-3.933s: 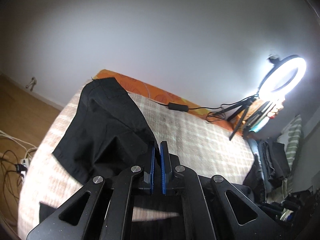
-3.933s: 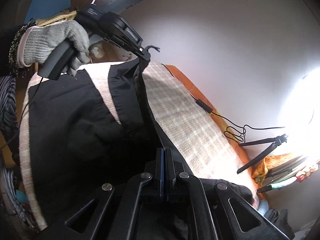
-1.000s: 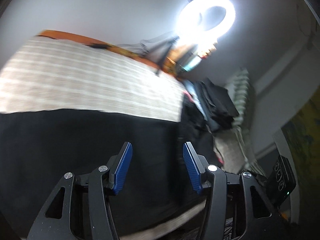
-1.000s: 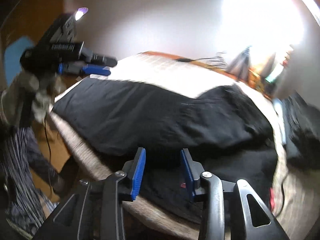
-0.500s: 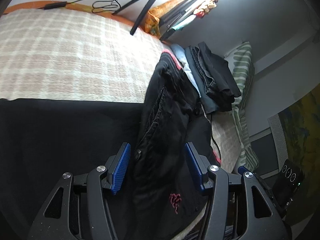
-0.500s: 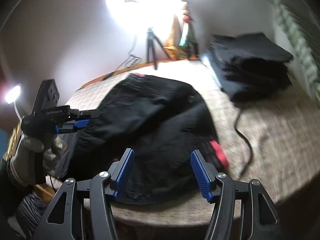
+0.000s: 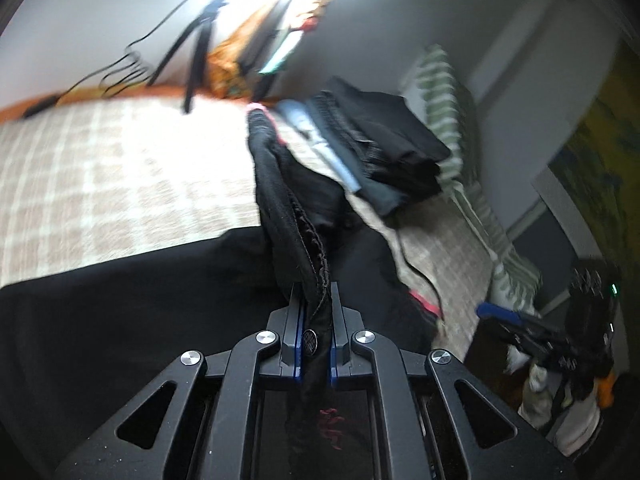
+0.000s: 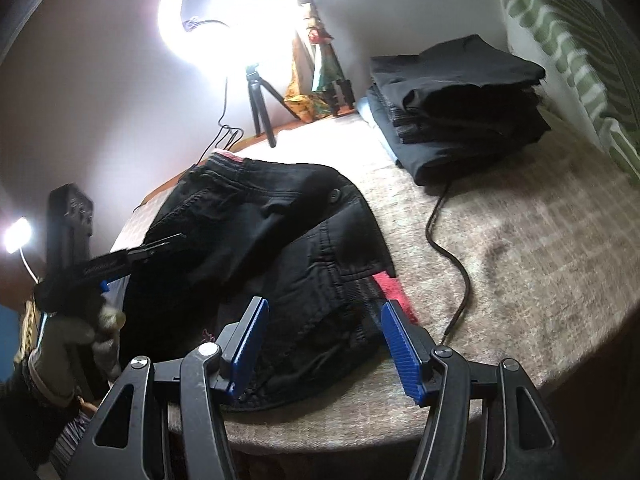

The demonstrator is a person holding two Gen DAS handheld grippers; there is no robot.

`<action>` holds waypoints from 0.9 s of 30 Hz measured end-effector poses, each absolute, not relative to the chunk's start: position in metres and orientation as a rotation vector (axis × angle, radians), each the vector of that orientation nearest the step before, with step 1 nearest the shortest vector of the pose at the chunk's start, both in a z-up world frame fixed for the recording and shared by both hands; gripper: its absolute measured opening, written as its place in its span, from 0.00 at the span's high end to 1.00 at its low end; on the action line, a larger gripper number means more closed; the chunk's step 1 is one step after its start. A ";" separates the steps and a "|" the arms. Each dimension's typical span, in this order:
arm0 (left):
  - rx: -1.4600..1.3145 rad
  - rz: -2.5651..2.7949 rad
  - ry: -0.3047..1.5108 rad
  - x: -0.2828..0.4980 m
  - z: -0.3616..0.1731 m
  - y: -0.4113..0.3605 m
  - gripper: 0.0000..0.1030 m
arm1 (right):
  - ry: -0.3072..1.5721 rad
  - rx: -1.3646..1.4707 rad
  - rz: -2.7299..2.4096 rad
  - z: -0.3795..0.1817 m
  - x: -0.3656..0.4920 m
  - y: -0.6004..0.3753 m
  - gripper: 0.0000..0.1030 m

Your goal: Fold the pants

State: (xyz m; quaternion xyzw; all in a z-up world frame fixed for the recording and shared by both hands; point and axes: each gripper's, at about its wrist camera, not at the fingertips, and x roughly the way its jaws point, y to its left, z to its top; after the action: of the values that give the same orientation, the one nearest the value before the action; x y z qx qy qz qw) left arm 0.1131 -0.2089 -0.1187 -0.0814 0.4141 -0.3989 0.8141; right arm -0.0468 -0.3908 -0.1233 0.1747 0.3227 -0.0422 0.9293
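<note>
Black pants (image 8: 276, 240) lie crumpled on the checked bed cover, waist end with a metal button toward the near edge; they also fill the lower left wrist view (image 7: 132, 304). My left gripper (image 7: 314, 308) is shut on the pants' waistband edge, with the button between the blue pads. It also shows at the left of the right wrist view (image 8: 160, 246), pinching the fabric. My right gripper (image 8: 324, 340) is open and empty, its blue pads (image 8: 402, 350) hovering over the waist near the red lining (image 8: 390, 286).
A stack of folded dark clothes (image 8: 456, 100) sits at the back right by a green striped pillow (image 8: 568, 56). A ring light on a tripod (image 8: 224, 20) stands at the back. A black cable (image 8: 448, 248) runs across the bed cover (image 8: 540, 248).
My left gripper has shut on the pants' waistband; half a second ago it was open above it. My right gripper has moved closer to the waist and stays open.
</note>
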 end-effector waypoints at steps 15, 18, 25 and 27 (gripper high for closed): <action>0.096 -1.010 0.889 0.056 -0.141 -0.272 0.93 | 0.675 0.687 -0.157 -0.154 -0.055 -0.452 0.40; 0.114 -1.009 0.904 0.055 -0.152 -0.273 0.93 | 0.643 0.722 -0.123 -0.152 -0.057 -0.455 0.40; 0.170 -1.012 0.877 0.047 -0.152 -0.276 0.93 | 0.611 0.792 0.024 -0.149 -0.042 -0.455 0.40; 0.186 -1.013 0.879 0.044 -0.154 -0.277 0.93 | 0.615 0.801 0.052 -0.149 -0.032 -0.455 0.40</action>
State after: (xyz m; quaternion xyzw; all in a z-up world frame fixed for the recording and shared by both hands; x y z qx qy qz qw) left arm 0.0444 -0.2770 -0.1544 0.0860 0.4067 -0.4685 0.7795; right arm -0.0319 -0.4551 -0.1487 0.3837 0.2945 0.0247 0.8749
